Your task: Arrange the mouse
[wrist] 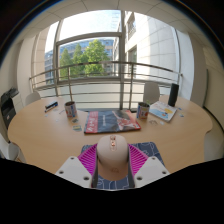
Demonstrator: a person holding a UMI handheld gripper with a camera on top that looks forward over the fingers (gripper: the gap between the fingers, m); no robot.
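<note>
The claw pinches the mouse, a pale rounded body pressed between both pink pads, apparently lifted clear of the counter so it can be carried to its spot. Under it lies a dark patterned mat, likely the place it belongs, though the view is too distorted to be sure. Beyond sit a reddish book, two cups and a window with a railing.
</note>
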